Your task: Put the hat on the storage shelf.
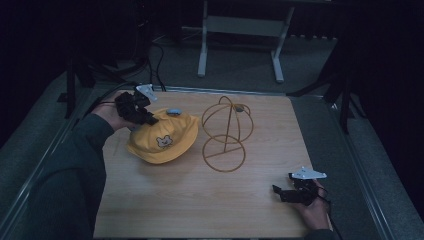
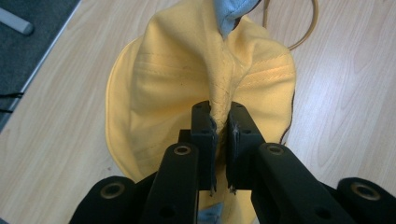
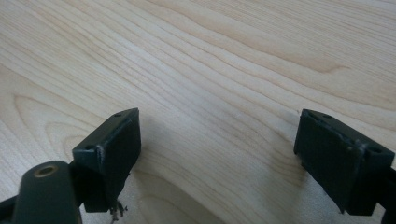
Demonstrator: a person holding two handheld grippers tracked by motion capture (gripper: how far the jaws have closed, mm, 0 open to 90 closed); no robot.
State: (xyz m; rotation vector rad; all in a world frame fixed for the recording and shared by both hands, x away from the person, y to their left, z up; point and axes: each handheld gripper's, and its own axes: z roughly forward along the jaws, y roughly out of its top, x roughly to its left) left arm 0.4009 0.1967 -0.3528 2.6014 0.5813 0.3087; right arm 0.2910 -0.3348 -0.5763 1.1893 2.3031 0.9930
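Fabric of yellow cloth bucket hat (image 2: pixel 196 84) pinched in left gripper (image 2: pixel 219 123); gold wire hat stand (image 1: pixel 226 134) just beyond. Right gripper (image 3: pixel 217 140) gapes empty, well apart.

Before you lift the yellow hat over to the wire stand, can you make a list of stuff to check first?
1. Left gripper has hold of the yellow hat: ok, its jaws pinch a fold of the fabric.
2. Wire stand upright: ok, its ring base sits flat on the table.
3. Stand top free: ok, nothing hangs on it.
4. Right gripper out of the way: ok, open, near the table's front right, apart from the stand.
5. Grip strong enough to lift the hat: cannot tell.
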